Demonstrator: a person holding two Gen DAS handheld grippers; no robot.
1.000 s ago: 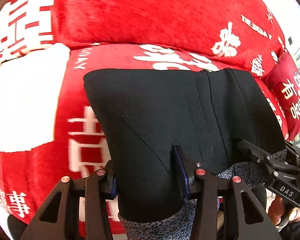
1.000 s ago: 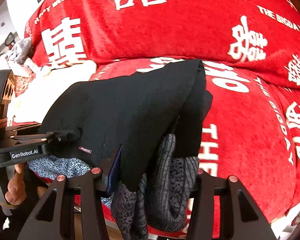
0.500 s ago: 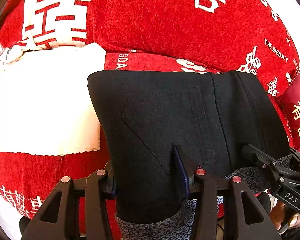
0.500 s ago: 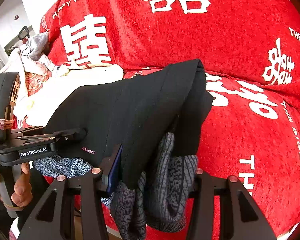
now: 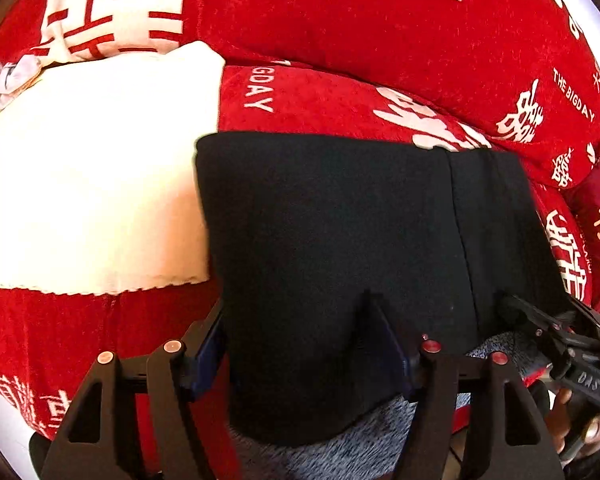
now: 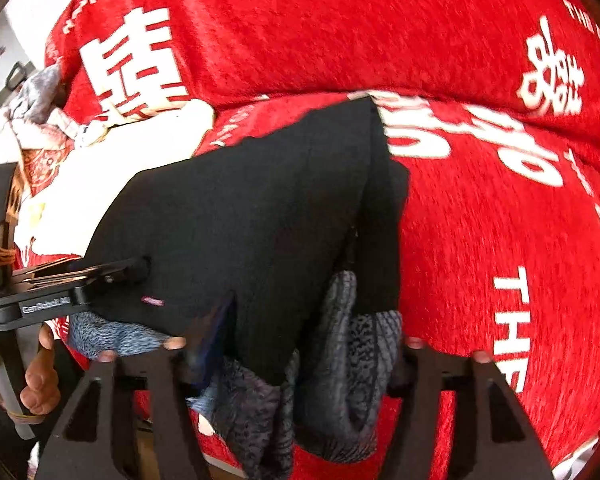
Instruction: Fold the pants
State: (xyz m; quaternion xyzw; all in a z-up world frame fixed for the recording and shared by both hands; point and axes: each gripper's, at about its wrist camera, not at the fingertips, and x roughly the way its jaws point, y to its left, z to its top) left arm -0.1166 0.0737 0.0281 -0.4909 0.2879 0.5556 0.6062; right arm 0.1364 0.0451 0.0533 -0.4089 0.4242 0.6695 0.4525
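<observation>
The folded black pants (image 5: 332,248) covered the middle of the red sofa seat (image 6: 480,248). Left of the pants a white cloth (image 5: 92,184) took up the seat, touching their edge. Right of them the seat lay bare and open. Behind them the red backrest (image 5: 340,20) closed the way.

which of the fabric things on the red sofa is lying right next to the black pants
The white cloth, spread flat on the seat with its edge meeting the pants. The crumpled patterned bundle sits farther off, at the sofa's far end beyond the white cloth.
</observation>
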